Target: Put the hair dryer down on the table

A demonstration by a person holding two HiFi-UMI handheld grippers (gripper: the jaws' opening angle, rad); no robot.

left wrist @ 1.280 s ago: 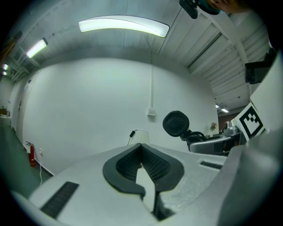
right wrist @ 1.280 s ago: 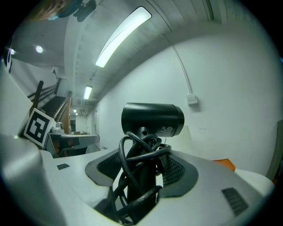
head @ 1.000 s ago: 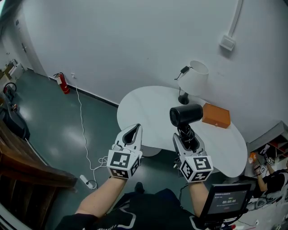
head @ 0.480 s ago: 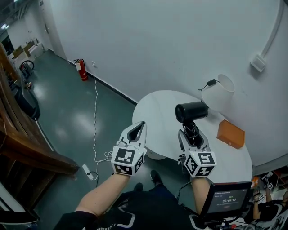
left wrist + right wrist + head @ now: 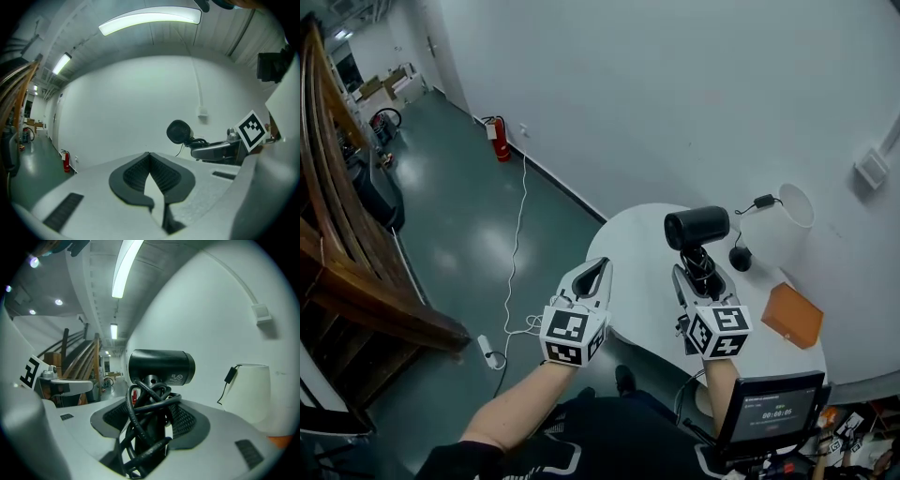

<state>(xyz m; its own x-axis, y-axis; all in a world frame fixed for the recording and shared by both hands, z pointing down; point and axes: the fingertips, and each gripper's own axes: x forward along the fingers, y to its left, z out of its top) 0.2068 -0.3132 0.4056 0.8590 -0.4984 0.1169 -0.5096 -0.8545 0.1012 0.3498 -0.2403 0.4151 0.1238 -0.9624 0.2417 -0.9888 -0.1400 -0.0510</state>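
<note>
A black hair dryer (image 5: 697, 228) (image 5: 161, 366) stands upright in my right gripper (image 5: 695, 276), which is shut on its handle; its black cord (image 5: 145, 427) is wound round the handle between the jaws. It hangs above the near part of the round white table (image 5: 647, 281). My left gripper (image 5: 596, 273) is shut with nothing in it, held in the air left of the dryer, past the table's left edge. From the left gripper view the dryer (image 5: 178, 131) shows to the right, against the white wall.
On the table stand a white lamp (image 5: 789, 225) (image 5: 248, 392) with a black base (image 5: 739, 258) and an orange box (image 5: 792, 315). A red fire extinguisher (image 5: 499, 139) and a white cable (image 5: 517, 234) are on the floor at left. A wooden stair rail (image 5: 356, 262) runs at far left.
The head view has swung: the table, lamp and orange box now lie further right and lower. Both grippers keep their pose, and the dryer stays held upright.
</note>
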